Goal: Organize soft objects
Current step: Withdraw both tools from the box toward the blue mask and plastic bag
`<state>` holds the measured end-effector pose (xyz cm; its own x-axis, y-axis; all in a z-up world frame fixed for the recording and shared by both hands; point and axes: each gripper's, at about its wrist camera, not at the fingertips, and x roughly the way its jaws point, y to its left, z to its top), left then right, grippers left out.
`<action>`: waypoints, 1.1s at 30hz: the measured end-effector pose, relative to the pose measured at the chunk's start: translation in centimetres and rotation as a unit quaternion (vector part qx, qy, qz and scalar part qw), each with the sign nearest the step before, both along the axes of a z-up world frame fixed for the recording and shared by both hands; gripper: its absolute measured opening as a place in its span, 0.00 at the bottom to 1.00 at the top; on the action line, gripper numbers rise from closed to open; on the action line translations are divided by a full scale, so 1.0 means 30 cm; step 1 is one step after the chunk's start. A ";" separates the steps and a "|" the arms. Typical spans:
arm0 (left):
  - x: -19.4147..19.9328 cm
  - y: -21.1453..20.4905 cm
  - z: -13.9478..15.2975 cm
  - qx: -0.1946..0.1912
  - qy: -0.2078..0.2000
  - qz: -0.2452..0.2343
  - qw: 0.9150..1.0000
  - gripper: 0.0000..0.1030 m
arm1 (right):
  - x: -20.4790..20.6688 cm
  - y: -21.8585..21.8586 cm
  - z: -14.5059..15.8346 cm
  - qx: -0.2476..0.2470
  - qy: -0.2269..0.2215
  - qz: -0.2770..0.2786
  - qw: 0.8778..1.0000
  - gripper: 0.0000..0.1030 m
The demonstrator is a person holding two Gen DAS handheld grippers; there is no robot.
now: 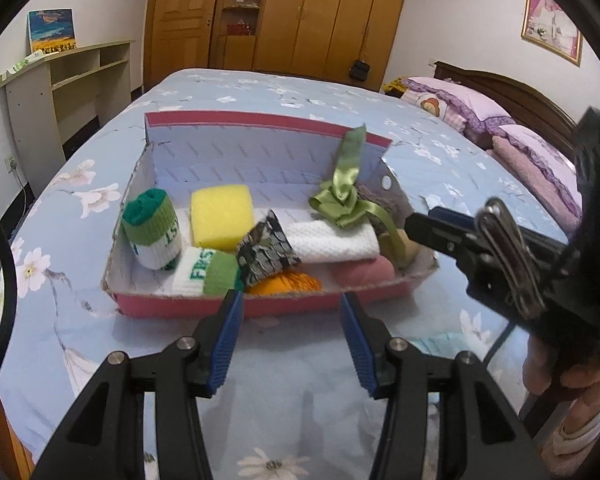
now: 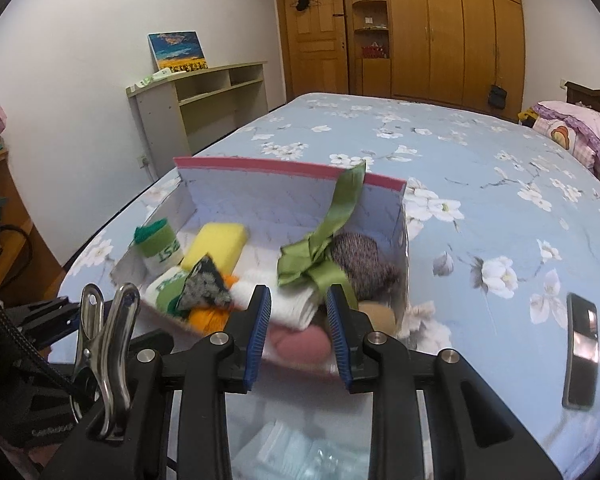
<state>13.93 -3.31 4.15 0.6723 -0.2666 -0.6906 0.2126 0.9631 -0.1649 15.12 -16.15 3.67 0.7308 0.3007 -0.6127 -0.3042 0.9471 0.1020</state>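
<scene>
A pink cardboard box (image 1: 204,307) (image 2: 260,168) sits on the flowered bed. It holds two green-and-white rolled socks (image 1: 152,228) (image 2: 160,244), a yellow sponge (image 1: 221,216) (image 2: 216,246), a patterned pouch (image 1: 266,254) (image 2: 206,282), a white cloth (image 1: 334,242) (image 2: 288,304), a green ribbon (image 1: 346,188) (image 2: 316,256), a pink roll (image 1: 364,270) (image 2: 300,340), an orange item (image 1: 284,283) and a grey furry thing (image 2: 360,264). My left gripper (image 1: 292,304) is open and empty before the box's front wall. My right gripper (image 2: 296,300) is open over the box's right end.
A black phone (image 2: 580,344) lies on the bed right of the box. Pillows (image 1: 480,116) lie at the headboard. A beige shelf unit (image 1: 72,80) stands by the left wall, wardrobes (image 2: 452,32) behind the bed. A pale folded item (image 2: 300,452) lies under my right gripper.
</scene>
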 end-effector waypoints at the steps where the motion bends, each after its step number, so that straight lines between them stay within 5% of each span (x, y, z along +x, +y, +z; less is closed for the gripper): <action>1: -0.009 -0.005 0.000 -0.001 0.001 -0.002 1.000 0.51 | -0.014 -0.002 -0.002 -0.001 0.001 0.000 1.000 0.29; 21: -0.175 -0.079 -0.082 -0.019 0.047 -0.052 0.997 0.51 | -0.292 -0.099 -0.089 -0.016 0.012 -0.012 1.000 0.35; 33: -0.205 -0.151 -0.143 -0.013 0.080 -0.088 0.993 0.51 | -0.329 -0.194 -0.168 -0.018 0.037 -0.043 0.998 0.40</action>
